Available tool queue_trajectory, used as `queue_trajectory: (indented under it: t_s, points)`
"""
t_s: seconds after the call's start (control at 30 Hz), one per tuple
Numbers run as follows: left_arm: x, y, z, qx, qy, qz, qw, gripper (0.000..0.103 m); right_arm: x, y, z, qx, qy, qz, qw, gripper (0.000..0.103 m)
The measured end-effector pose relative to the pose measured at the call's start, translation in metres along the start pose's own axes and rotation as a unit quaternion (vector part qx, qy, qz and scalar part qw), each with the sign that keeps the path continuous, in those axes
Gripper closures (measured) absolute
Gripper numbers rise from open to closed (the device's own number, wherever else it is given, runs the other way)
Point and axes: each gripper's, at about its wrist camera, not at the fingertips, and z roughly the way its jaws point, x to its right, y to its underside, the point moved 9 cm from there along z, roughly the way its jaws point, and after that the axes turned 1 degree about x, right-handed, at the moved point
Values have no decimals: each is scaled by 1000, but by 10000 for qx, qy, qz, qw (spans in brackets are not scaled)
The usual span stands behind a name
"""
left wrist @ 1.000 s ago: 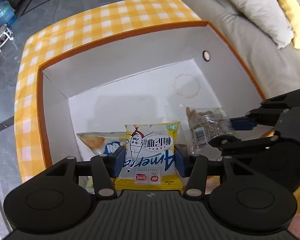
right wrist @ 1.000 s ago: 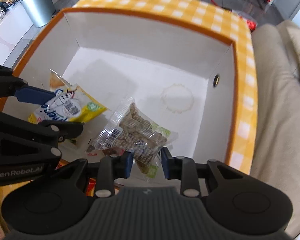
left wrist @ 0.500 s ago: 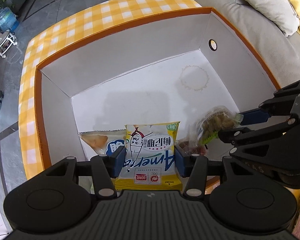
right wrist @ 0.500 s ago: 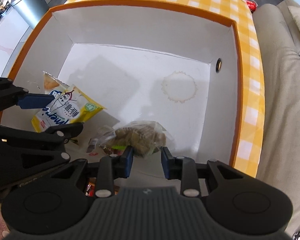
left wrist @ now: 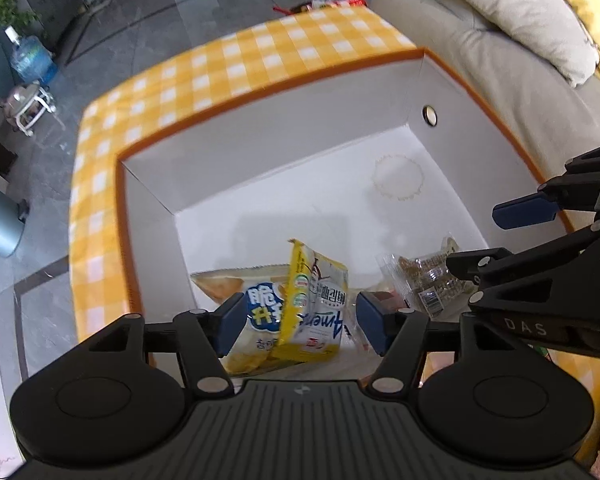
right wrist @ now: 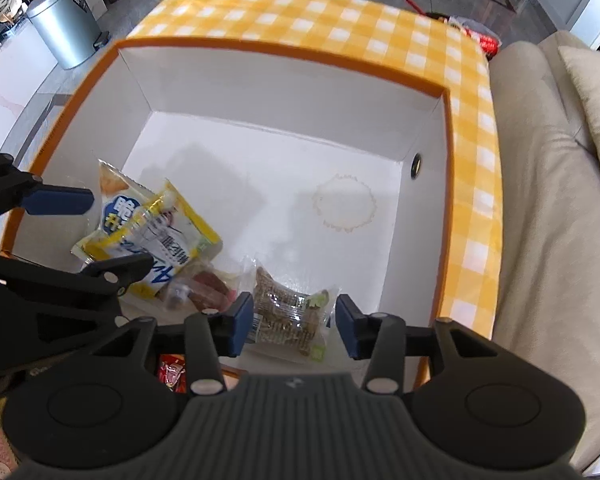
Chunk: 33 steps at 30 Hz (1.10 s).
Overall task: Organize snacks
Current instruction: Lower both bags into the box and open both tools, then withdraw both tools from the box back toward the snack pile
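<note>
Evidently both the left gripper (left wrist: pixel 298 318) and right gripper (right wrist: pixel 294 330) stood spread; the yellow packet (left wrist: pixel 314 304) and clear snack bag (right wrist: pixel 290 314) lay near the box's (right wrist: pixel 284 96) front edge, light, crinkly, best pinched at sealed edges.

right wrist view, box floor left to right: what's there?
Blue-label chip bag → yellow snack packet → red-brown snack pack → clear cereal-bar pack → round stain.

Lying low in the frame on the white floor of the orange-rimmed box (right wrist: pixel 284 62): a yellow snack packet (left wrist: pixel 314 306), tilted on edge against a blue-and-white chip bag (left wrist: pixel 256 312); right of them, a clear pack of brown pieces (right wrist: pixel 290 314), flat; between, a small reddish-brown packet (right wrist: pixel 206 290).
</note>
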Motion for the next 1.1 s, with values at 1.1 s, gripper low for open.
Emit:
queue_trajectory:
  t_s: [1.1]
  points:
    - [-10,112,-126,1542,171,-1151,9812,29,-40,138,-137,2136,-124,969,9720,51]
